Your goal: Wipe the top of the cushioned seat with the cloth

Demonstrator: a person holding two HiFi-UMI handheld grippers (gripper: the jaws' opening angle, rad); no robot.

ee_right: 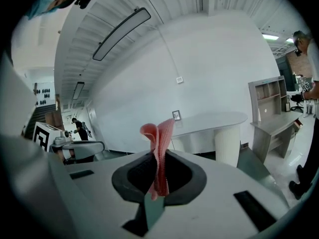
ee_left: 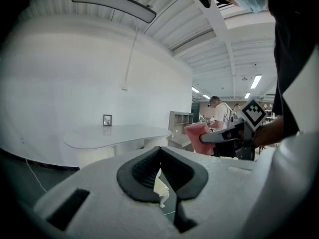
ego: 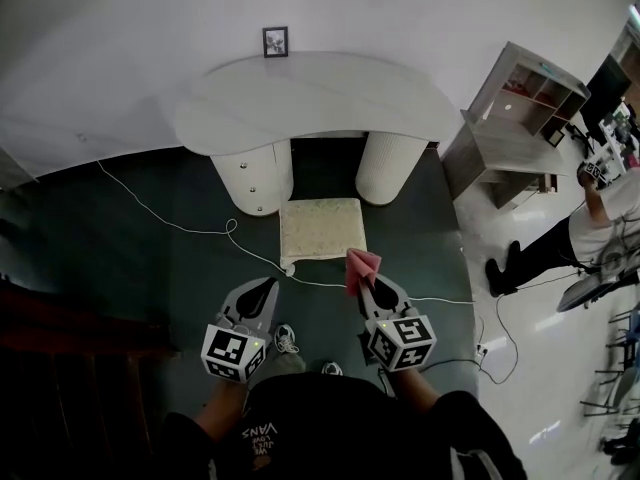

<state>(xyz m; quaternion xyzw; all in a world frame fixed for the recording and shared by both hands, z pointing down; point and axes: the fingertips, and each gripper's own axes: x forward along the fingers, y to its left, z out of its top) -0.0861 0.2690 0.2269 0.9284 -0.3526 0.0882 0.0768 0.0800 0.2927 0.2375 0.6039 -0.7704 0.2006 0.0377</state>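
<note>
The right gripper is clamping a pink cloth. In the right gripper view, the jaws are pressing on the folded cloth from both sides, and its upper end is standing free above the right gripper.

The left gripper is holding nothing. In the left gripper view, the tips of the left gripper are meeting.

The cushioned seat is standing on the dark green floor, directly ahead of both grippers. Its far edge is lying between the two round pedestals of the white curved desk. The cloth is hanging at the seat's near right corner. Whether the cloth is touching the seat cannot be determined. The left gripper is pointing toward the near left corner, short of the near edge.

A white cable is running across the floor and passing the seat's near left corner. Open floor is lying on both sides of the seat.

A picture frame is standing at the desk's rear edge, against the wall. A grey shelf unit is standing well apart to the right, and a person is standing beyond it.
</note>
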